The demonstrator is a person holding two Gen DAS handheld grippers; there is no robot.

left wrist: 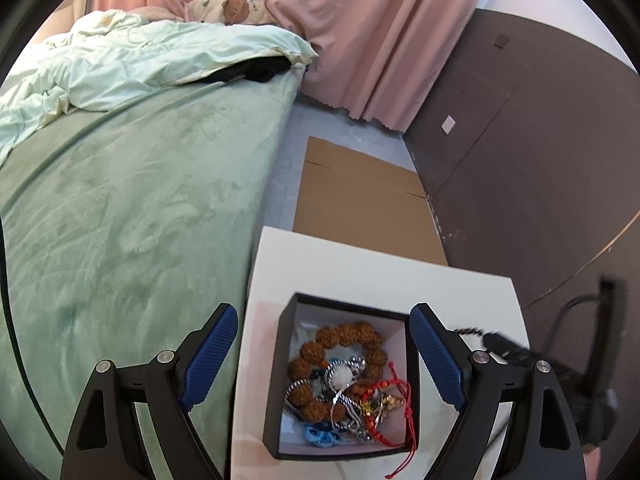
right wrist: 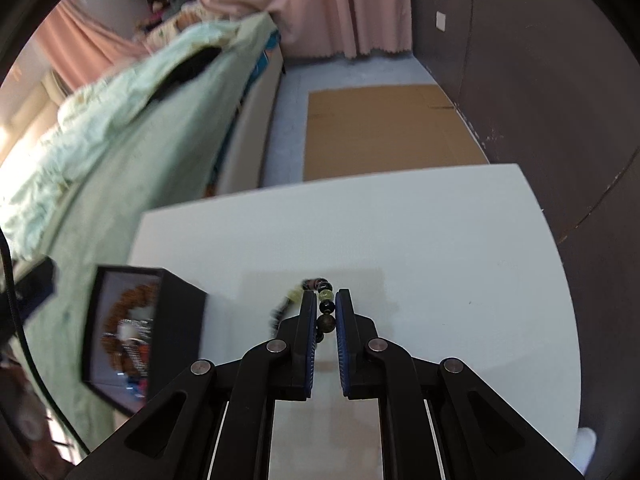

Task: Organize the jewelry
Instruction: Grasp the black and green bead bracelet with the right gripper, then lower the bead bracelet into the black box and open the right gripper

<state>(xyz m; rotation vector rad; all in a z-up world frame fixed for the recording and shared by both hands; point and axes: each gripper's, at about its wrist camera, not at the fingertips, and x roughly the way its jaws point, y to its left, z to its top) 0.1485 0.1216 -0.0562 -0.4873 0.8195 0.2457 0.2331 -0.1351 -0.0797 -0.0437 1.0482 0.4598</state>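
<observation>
The right claw (right wrist: 325,308) pinches a bead bracelet (right wrist: 326,312); the left claw (left wrist: 322,344) hangs spread over the box (left wrist: 280,380).

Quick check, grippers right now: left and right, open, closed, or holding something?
Left gripper: open, holding nothing, poised over the black jewelry box.
Right gripper: shut on the beaded bracelet, above the white table.

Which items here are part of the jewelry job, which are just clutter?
Job:
- black box on the white table, holding the brown bead bracelet, silver chains, red cord
- dark bead strand in the right gripper
- left gripper, open over the box

Lying about:
- bed
- cardboard sheet
- pink curtain
</observation>
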